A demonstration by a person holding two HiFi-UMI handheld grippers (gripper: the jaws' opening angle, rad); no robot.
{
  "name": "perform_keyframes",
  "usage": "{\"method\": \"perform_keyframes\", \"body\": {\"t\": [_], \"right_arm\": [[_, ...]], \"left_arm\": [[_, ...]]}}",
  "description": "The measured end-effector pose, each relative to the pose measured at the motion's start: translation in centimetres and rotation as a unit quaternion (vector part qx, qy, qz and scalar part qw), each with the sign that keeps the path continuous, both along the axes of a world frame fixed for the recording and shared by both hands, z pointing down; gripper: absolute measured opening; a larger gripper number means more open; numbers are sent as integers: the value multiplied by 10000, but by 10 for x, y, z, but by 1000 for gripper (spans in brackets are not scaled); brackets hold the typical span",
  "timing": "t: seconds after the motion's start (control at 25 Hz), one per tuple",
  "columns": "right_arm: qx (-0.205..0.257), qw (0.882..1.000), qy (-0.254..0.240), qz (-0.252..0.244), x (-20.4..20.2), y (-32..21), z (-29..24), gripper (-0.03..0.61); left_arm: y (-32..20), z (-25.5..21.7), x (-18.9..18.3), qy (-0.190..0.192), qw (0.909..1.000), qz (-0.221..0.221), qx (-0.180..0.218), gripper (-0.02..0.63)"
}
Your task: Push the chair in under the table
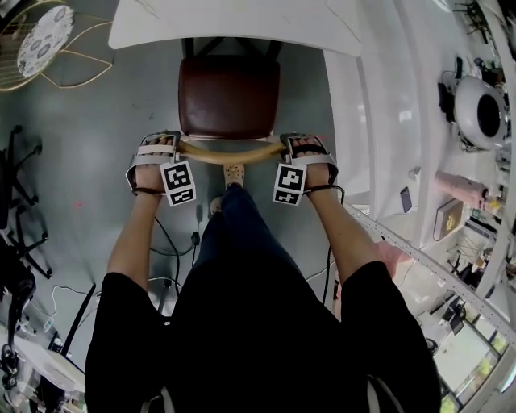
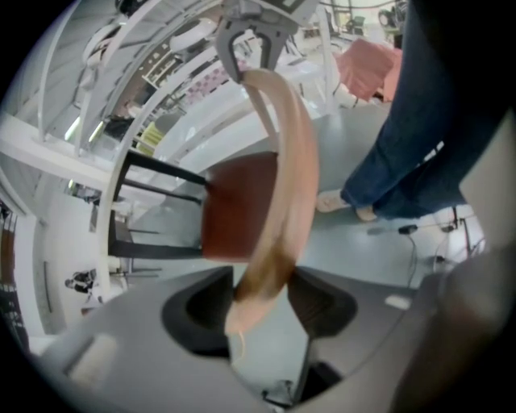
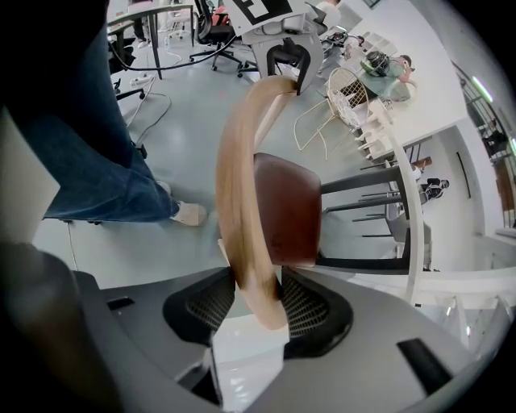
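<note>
Reaching forward side by side, arms angled down; left gripper (image 1: pixel 176 143), right gripper (image 1: pixel 289 145) each clamped on end of chair (image 1: pixel 229 97) backrest (image 1: pixel 232 155), near tabletop (image 1: pixel 242 24).

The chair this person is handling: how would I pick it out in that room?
Find the white table at the top of the head view; the chair stands partly under its edge. It alone has a reddish-brown seat and a pale curved wooden backrest, held by the left gripper and right gripper, unlike the gold wire chair at left.
</note>
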State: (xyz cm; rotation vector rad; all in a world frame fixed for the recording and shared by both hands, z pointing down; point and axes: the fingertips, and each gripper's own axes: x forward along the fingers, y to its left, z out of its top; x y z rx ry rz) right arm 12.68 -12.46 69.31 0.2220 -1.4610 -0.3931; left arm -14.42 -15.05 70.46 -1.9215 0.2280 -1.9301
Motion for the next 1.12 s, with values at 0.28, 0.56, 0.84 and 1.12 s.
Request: {"method": "perform_keyframes", "body": {"t": [0.28, 0.56, 0.84, 1.12], "right_arm": [[3, 10000, 52, 3, 6, -42, 1, 183], [22, 10000, -18, -30, 9, -70, 2, 183], [40, 9999, -79, -73, 11, -91, 1, 183], [111, 9997, -176, -132, 14, -95, 1, 183]], "left_arm": [[-40, 2, 6, -72, 9999, -99, 19, 213], [-68, 2, 8, -162, 9997, -167, 19, 215], [-86, 2, 10, -231, 9995, -223, 32, 215], [-89, 2, 13, -192, 9995, -248, 95, 215]]}}
